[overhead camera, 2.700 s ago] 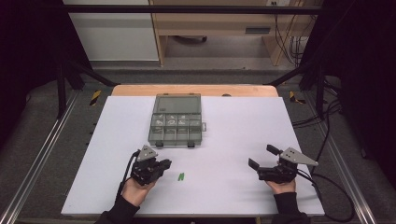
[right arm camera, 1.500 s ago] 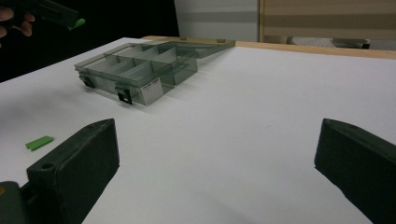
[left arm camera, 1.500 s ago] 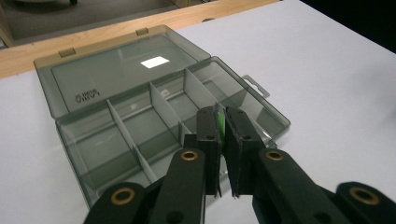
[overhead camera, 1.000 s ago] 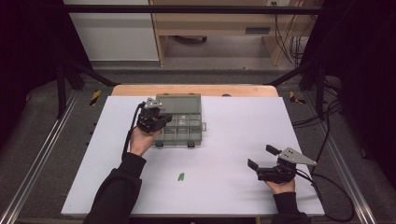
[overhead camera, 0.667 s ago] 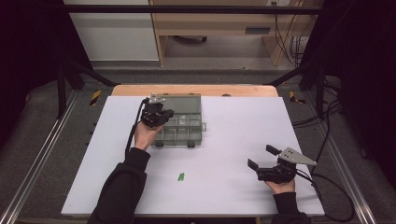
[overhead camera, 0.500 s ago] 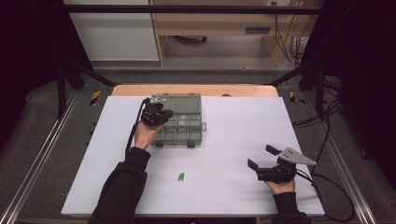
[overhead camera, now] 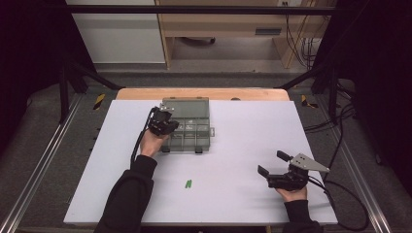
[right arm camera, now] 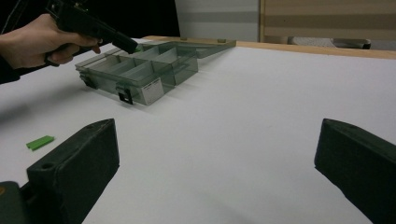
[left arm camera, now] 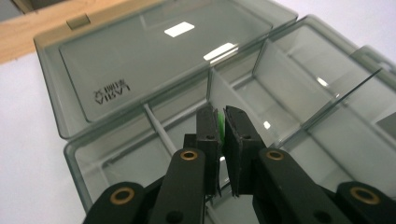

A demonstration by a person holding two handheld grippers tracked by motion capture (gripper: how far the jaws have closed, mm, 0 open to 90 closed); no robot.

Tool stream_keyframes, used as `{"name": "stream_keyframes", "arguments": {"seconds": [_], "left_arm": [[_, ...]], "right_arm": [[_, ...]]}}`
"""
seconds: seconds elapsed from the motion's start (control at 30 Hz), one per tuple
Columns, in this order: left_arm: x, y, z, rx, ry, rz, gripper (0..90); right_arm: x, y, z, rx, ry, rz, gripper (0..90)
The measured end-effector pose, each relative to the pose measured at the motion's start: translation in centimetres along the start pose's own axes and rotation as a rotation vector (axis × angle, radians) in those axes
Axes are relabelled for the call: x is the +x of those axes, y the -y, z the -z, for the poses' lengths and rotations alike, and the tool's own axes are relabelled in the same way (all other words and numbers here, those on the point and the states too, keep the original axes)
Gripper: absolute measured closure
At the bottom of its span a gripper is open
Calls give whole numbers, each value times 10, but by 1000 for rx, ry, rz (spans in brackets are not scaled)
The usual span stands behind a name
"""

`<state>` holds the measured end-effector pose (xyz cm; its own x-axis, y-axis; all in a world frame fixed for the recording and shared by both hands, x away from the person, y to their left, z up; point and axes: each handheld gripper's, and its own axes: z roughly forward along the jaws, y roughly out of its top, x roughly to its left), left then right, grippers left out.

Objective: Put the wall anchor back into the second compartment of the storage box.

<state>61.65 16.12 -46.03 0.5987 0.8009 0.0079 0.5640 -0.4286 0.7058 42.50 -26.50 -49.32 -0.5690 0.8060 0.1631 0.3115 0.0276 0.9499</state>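
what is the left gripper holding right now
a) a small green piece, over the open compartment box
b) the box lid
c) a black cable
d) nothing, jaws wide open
a: in the left gripper view the left gripper has its jaws closed on a small green piece, held above a compartment of the open box.

A white table [overhead camera: 252, 145] fills the middle of the high view, with a wooden strip [overhead camera: 201, 93] along its far edge. Beyond it, at the top centre, stands a wooden shelf unit [overhead camera: 228, 24], and a white cabinet [overhead camera: 116, 34] sits at the upper left. Black cables [overhead camera: 303, 39] hang at the upper right.
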Motion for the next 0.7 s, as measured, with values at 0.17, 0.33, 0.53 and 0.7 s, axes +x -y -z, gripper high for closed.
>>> {"name": "stream_keyframes", "arguments": {"seconds": [0.17, 0.33, 0.53, 0.7], "left_arm": [[-2, 1, -5, 22, -9, -17, 843], [-5, 1, -7, 22, -18, -13, 831], [-5, -5, 11, -56, -1, 36, 687], [-5, -8, 27, -103, 12, 50, 531]], "right_arm": [[0, 0, 0, 0, 0, 0, 3], [0, 0, 0, -1, -1, -2, 3], [0, 0, 1, -7, -1, -3, 3], [0, 0, 1, -5, 1, -2, 3]]}}
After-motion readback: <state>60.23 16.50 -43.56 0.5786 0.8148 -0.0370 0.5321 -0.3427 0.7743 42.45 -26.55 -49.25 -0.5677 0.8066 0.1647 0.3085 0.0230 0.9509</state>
